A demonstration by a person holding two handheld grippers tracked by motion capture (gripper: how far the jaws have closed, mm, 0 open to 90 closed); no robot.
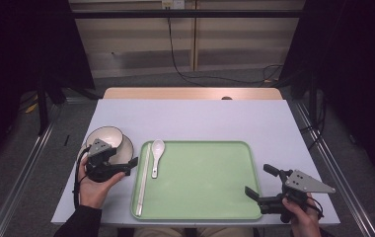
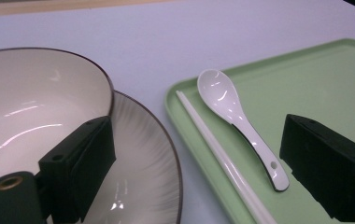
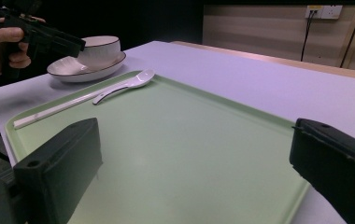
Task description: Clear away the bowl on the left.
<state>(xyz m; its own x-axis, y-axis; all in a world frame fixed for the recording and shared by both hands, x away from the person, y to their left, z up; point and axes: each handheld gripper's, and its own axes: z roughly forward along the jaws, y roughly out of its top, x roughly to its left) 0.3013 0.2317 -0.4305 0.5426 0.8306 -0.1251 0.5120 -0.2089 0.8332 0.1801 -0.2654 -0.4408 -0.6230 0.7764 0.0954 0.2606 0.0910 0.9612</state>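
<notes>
Left gripper hovered at 9 o'clock of the green tray, over the plate and beside the bowl, jaws spread wide, nothing between them. White spoon lay on the tray's 10 o'clock corner, just beside the white chopsticks, which ran along the tray's 9 o'clock edge. Right gripper sat at the tray's 4 o'clock edge, jaws wide apart, holding nothing. Bowl sat on the plate, on the table off the tray.
</notes>
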